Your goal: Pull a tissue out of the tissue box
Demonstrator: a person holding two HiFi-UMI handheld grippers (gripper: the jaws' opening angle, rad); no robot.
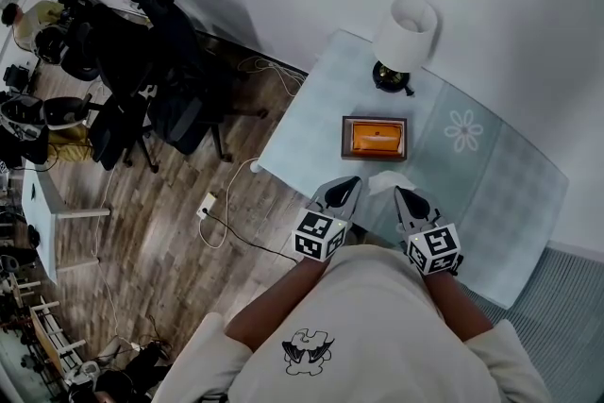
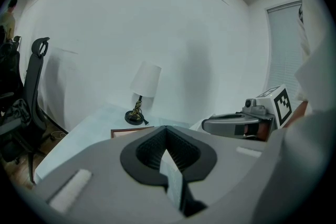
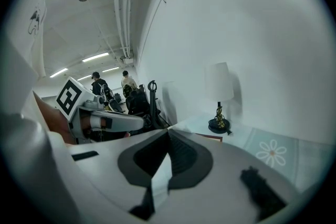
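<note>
Both sets of jaws are fully closed with nothing in either. On the left gripper the pads meet tip to tip with only air past them, and the right gripper is the same. I hold both low and close to my body, tips angled down toward the surface, side by side but apart. That reads as a parked pose, not a reach. Just ahead of the right tips a crumpled white tissue lies loose on the surface, between me and the tissue box. As far as I can tell it touches neither gripper. The box sits flat mid-surface, orange top up and long side toward me, so the opening is reachable from above. I can't see a sheet sticking out from here. The lamp stands behind the box, clear of any pull path. My read: the pull looks done, the sheet lies free, and both hands are unloaded.
</note>
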